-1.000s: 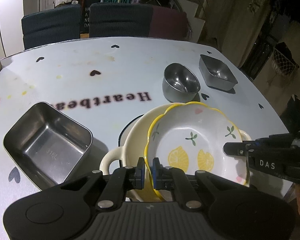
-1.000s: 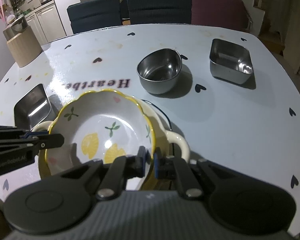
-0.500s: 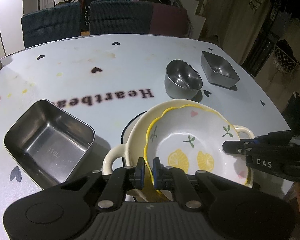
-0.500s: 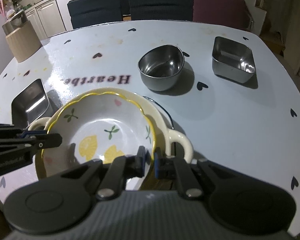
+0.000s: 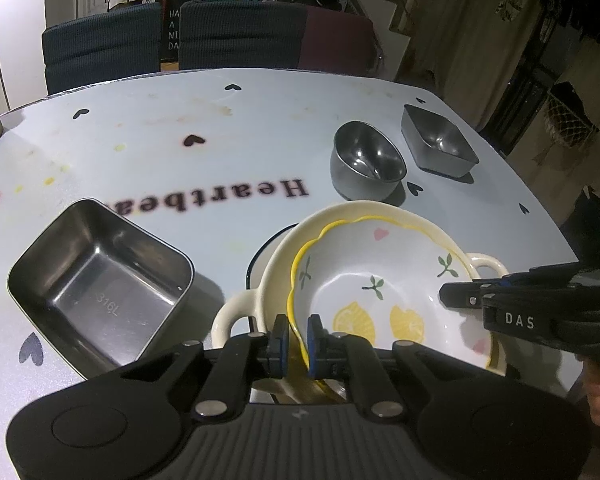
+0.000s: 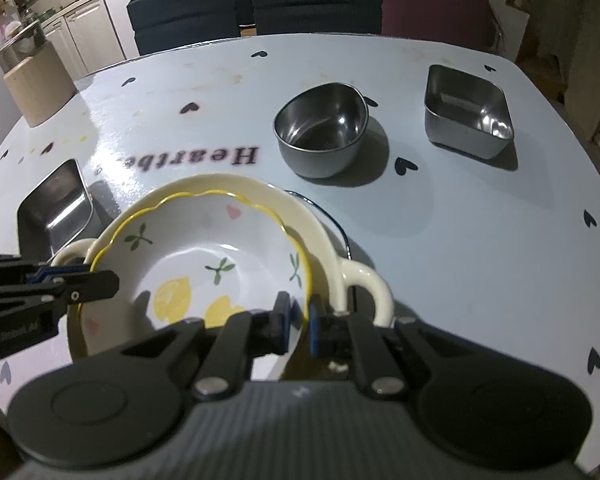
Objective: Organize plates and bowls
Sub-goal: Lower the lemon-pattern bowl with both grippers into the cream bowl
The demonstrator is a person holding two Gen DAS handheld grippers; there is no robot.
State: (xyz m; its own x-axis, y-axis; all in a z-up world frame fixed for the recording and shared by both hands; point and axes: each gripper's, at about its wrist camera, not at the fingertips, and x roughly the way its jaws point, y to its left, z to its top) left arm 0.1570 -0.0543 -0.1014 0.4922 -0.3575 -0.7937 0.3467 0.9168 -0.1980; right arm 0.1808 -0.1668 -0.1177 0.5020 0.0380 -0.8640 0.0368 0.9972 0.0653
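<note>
The lemon-print bowl (image 5: 384, 280) sits low and centre in both frames, nested in one cream two-handled bowl (image 5: 380, 210). The left hand-held gripper (image 5: 296, 338) pinches its near rim; the right hand-held gripper (image 6: 298, 322) pinches the opposite rim. On the bench (image 5: 220, 128): one round steel bowl (image 5: 366, 162), two rectangular steel trays (image 5: 96, 284) (image 5: 438, 144).

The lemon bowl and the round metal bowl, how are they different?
The lemon bowl is white with a wavy yellow rim; the round metal bowl is plain shiny grey. The lemon bowl sits in a cream dish, pinched by both grippers; the metal bowl stands alone on the table. Both are empty.
</note>
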